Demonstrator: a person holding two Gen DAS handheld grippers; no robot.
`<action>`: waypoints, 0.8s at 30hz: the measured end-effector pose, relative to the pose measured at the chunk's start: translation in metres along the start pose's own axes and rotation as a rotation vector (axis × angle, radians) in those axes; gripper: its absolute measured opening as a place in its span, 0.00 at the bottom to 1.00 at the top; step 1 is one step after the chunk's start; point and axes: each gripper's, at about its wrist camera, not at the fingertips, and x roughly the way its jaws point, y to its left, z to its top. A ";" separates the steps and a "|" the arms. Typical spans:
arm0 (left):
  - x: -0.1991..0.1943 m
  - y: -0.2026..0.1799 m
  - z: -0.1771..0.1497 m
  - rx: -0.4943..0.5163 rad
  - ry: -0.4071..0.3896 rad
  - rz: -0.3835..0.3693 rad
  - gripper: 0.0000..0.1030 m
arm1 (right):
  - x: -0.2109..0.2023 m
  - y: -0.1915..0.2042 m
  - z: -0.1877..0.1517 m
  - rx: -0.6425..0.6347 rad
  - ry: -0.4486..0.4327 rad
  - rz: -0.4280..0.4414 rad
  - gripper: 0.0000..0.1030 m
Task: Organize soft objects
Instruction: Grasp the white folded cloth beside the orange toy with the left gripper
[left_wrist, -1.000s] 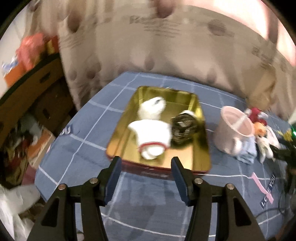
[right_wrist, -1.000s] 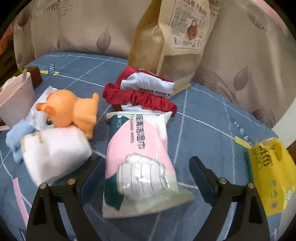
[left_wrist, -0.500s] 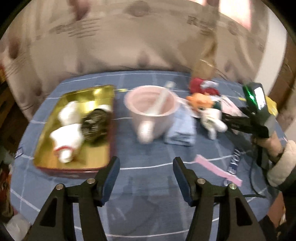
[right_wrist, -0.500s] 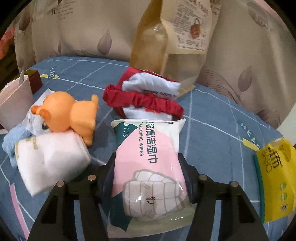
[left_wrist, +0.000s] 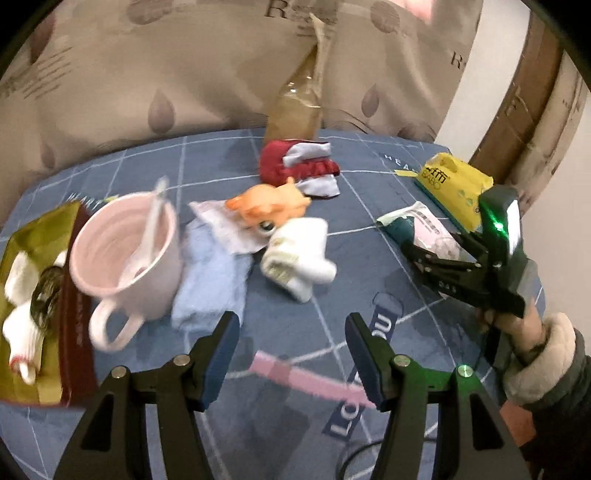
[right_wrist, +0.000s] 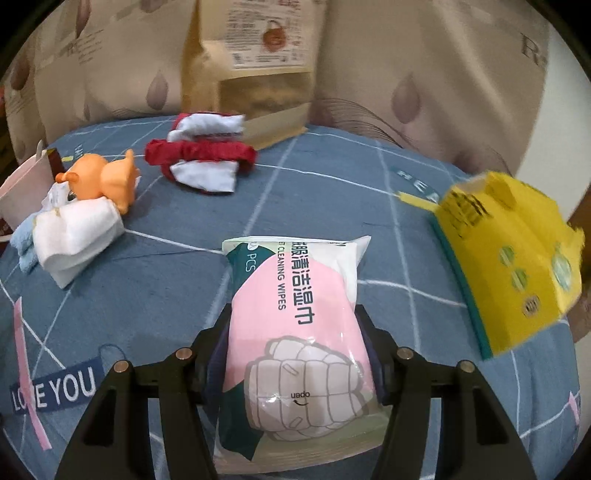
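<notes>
Blue grid-print cloth (left_wrist: 332, 302) covers the whole surface. Far left in the left wrist view: gold tin tray (left_wrist: 22, 236), holding white soft items (left_wrist: 18, 325) and a dark round thing, blurred. Just right of it a pink mug (left_wrist: 125, 254) with a spoon (left_wrist: 151, 221) inside. Light blue cloth (left_wrist: 210, 284) touches the mug's right side. Next come an orange toy (left_wrist: 269, 206) and a white folded towel (left_wrist: 299, 254) just below it, touching. Behind them a red and white fabric bundle (left_wrist: 299, 166), with a tan paper bag (left_wrist: 295, 110) standing at the curtain. Left gripper (left_wrist: 291, 354) hangs over bare cloth near the front, jaws spread wide, nothing between them; they have just been opening a bit more. On the right, the right gripper (right_wrist: 295, 354) has just been closing its jaws and both pads now press the sides of the pink wipes pack (right_wrist: 295, 325), which lies between the fingers and points away from the camera. Whether the pack is lifted off the cloth: cannot tell. Person's right hand (left_wrist: 521, 325) in a cuffed sleeve holds that tool. Farthest right, a yellow tissue pack (right_wrist: 517, 266), near the wipes but apart.
</notes>
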 end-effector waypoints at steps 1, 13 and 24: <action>0.005 -0.001 0.003 0.002 0.011 -0.009 0.59 | -0.001 -0.004 -0.002 0.011 0.000 0.001 0.56; 0.054 0.000 0.043 -0.074 0.128 -0.067 0.59 | 0.002 -0.006 -0.002 0.024 0.011 0.010 0.58; 0.085 0.005 0.054 -0.097 0.180 0.013 0.65 | 0.004 -0.007 -0.001 0.028 0.012 0.016 0.59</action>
